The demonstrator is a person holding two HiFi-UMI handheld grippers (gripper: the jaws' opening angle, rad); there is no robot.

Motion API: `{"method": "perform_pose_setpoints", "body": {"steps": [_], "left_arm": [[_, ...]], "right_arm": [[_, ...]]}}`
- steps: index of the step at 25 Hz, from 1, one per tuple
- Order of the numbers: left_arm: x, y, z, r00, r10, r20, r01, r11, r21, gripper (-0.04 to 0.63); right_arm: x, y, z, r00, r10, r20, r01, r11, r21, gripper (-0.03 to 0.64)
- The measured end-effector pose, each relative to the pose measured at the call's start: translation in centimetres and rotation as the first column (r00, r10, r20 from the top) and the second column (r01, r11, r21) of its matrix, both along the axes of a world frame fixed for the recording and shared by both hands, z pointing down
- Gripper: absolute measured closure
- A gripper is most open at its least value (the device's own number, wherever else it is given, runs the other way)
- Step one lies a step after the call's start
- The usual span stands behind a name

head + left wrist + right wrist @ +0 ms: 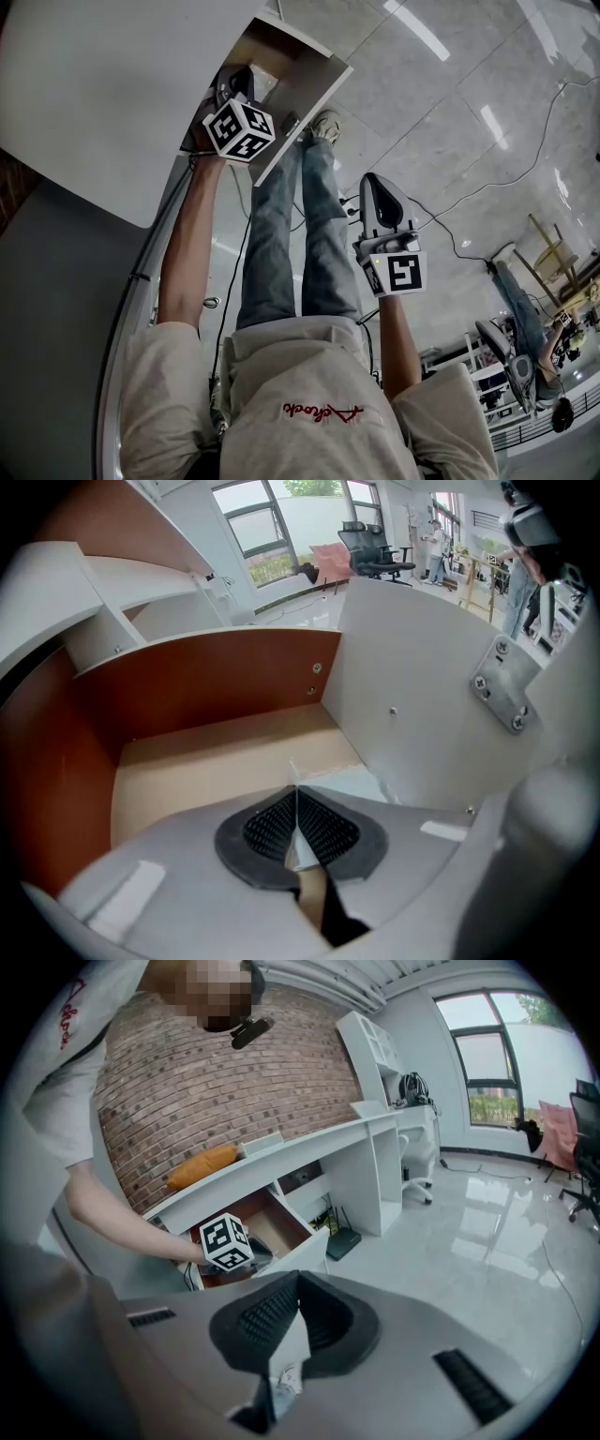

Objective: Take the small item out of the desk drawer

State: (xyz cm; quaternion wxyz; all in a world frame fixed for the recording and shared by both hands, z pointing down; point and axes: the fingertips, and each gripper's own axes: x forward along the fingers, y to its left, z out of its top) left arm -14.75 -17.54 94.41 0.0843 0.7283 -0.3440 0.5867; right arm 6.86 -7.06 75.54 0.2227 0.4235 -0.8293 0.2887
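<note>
The desk drawer [311, 86] stands pulled out, with a tan floor [216, 757], red-brown walls and a white front. My left gripper [297, 793] reaches down into it, its marker cube [239, 129] just above the rim. Its jaws are shut on the edge of a small flat pale item [352, 780] that lies against the drawer's right wall; a thin white sliver sticks out past the tips. My right gripper [298, 1283] hangs shut in the air, away from the drawer, beside the person's legs [281, 244]. A pale crumpled patch shows behind its pads; I cannot tell what it is.
The white desk top [103, 84] overhangs the drawer on the left. An orange cushion [202, 1166] lies on the desk and a black box [342, 1241] sits on the glossy tiled floor beneath. Cables [450, 202] run across the floor. Office chairs [375, 550] stand far off.
</note>
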Motion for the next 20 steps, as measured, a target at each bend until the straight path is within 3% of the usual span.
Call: {"method": "perform_pose_setpoints", "body": {"steps": [10,20], "left_arm": [[0.6,-0.2,-2.2,0.999,-0.006,-0.033,0.009,0.998,0.068,0.581],[1.8,1.4,-6.5,0.997,-0.014,-0.079,0.026,0.987,0.157,0.581]], "right_arm": [[0.0,0.3,-0.1,1.000,0.011,-0.013,-0.011,1.000,-0.022,0.606],[-0.2,0.6,-0.6,1.000,0.002,-0.002,-0.002,1.000,0.014,0.606]]}}
